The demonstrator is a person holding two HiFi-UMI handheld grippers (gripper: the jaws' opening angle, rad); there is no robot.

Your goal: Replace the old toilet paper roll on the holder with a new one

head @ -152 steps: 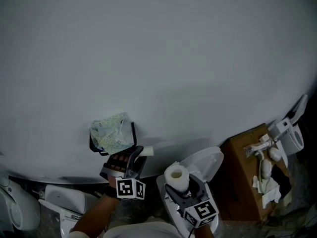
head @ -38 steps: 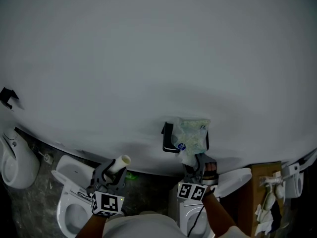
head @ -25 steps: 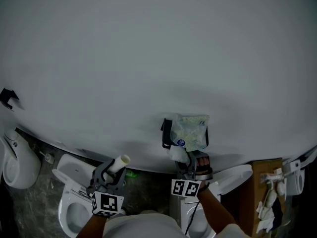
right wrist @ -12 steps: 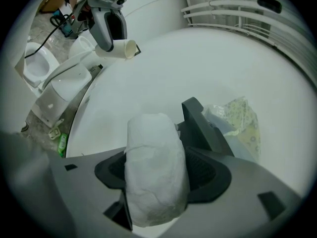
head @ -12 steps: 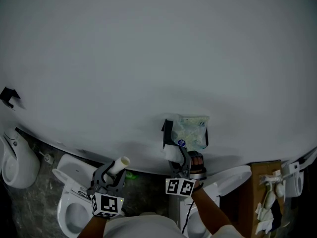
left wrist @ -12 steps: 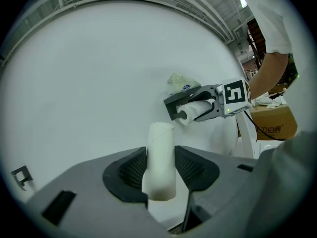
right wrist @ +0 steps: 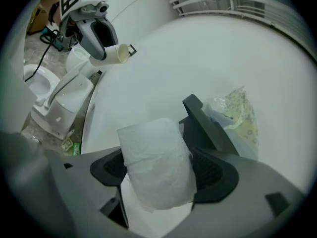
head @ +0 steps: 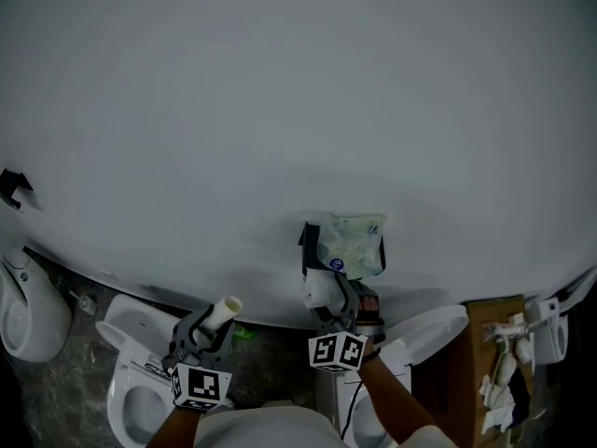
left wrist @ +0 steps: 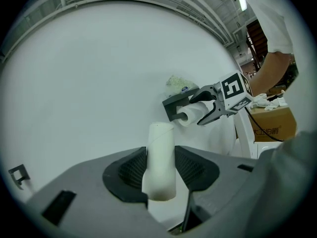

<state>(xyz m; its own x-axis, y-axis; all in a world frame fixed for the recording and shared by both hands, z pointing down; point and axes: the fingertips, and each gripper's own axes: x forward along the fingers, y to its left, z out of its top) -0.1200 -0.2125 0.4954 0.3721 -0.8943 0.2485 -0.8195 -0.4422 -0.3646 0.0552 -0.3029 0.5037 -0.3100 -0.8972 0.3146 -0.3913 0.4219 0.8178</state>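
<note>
Releasing at holder [right wrist: 203,120]
My right gripper [right wrist: 161,175] is opening around new roll [right wrist: 151,148], likely seated; left gripper [left wrist: 161,168] is pinching old tube [left wrist: 161,145].

The right gripper [head: 334,299], which six seconds ago carried the paper roll [head: 318,291] low down, is now up at the black holder [head: 307,241] on the wall. Over the last second and a half it has slid left along the holder. Its jaws have just been opening, with the roll between them at the holder's left end. The left gripper [head: 207,328] has come away from the holder and now sits low on the left, clamped on a cardboard tube [head: 227,307].
</note>
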